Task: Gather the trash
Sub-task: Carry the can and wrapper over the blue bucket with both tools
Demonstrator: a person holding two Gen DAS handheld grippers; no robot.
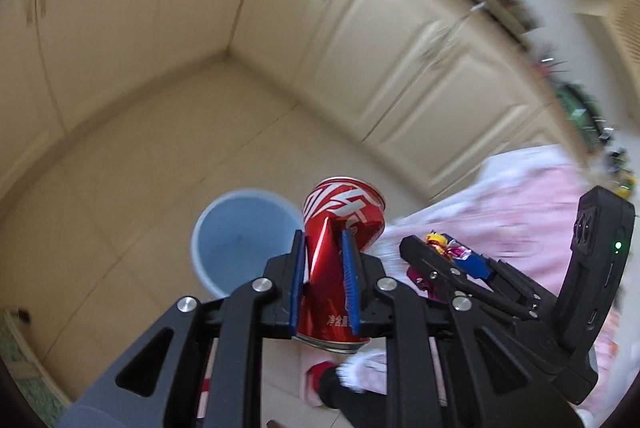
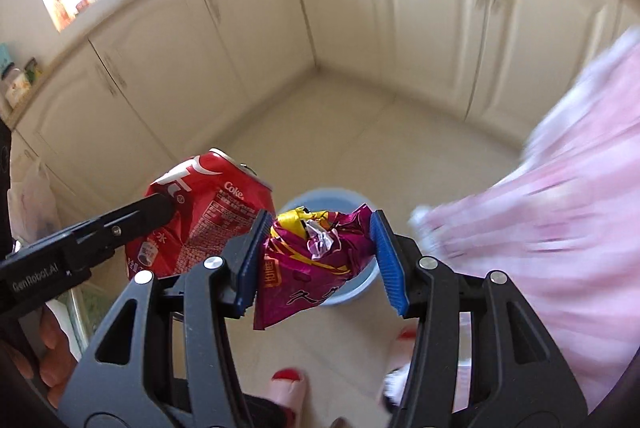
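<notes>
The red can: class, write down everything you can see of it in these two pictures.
The can is a red metal cola can with white lettering, "Coke" and small print on its side. It is crushed, with a deep crease down its middle and a dented body. The left claw is shut on it, blue pads pressing both sides of the crease. It is held in the air, tilted, above the floor and beside the blue bin. From the right wrist view its top rim shows.

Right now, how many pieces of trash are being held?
2. A crushed red can is clamped in the left gripper; a crumpled purple wrapper is in the right gripper. Both hang above the blue bin. Its inside is blurred.
</notes>
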